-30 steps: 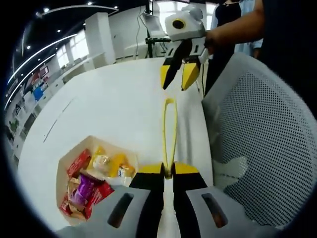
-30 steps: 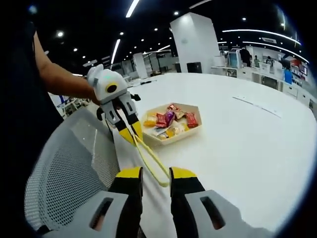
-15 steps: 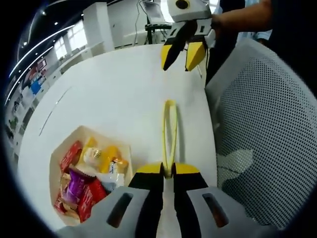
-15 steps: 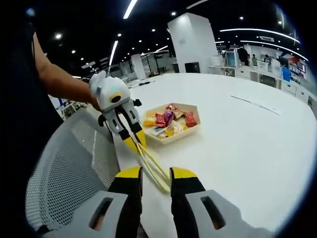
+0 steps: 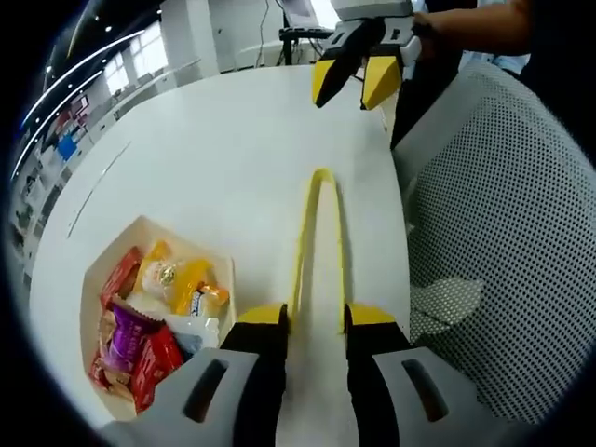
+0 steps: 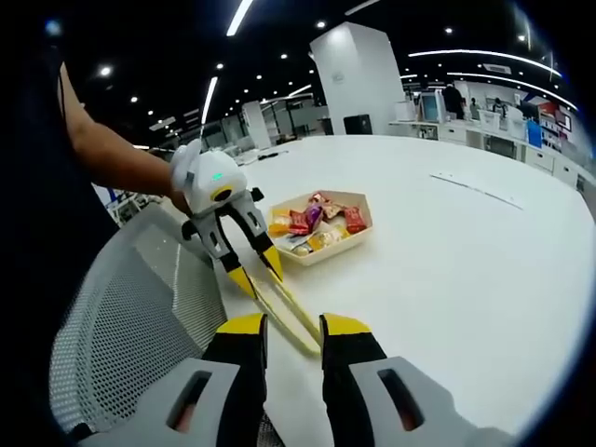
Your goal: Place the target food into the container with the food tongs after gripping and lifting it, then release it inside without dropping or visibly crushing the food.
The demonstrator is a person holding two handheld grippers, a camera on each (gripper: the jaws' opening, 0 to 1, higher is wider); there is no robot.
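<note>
Jaws apart astride tongs (image 5: 317, 247), container (image 6: 321, 228) beyond

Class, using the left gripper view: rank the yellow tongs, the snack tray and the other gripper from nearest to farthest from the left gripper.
1. Yellow tongs: between the left gripper's jaws.
2. Snack tray: on the white table, left of the jaws.
3. Right gripper: top of the view, beyond the tongs' bend.
</note>
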